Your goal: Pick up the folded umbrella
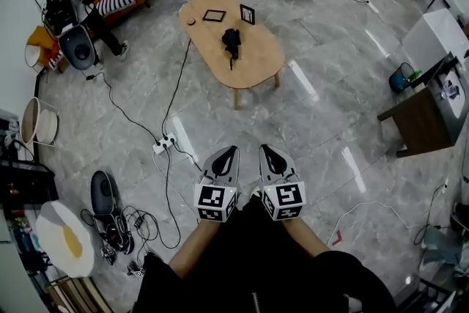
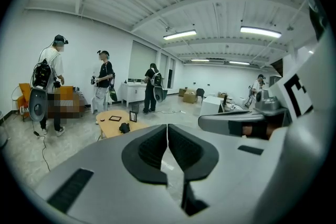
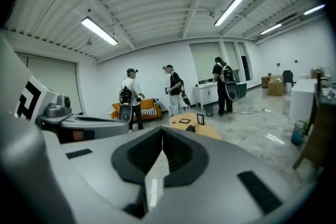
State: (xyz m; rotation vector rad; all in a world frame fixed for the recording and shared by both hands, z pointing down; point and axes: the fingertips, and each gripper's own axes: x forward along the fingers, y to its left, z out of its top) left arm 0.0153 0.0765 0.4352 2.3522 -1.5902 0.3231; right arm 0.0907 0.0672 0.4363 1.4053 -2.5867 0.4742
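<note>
The black folded umbrella (image 1: 231,42) lies on the oval wooden table (image 1: 258,67), well apart from the person, at about 12 o'clock from both grippers. The left gripper (image 1: 226,152) and the right gripper (image 1: 267,150) are side by side, each with jaws closed together on nothing.

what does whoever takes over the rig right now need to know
Left gripper: fingers shut, nothing between them.
Right gripper: fingers shut, also empty.
Folded umbrella: lies on the oval wooden table, well ahead across the floor, apart from both grippers.
Done: nothing picked up yet.
Left: get to the table, open one gripper, close on the umbrella, lift.
</note>
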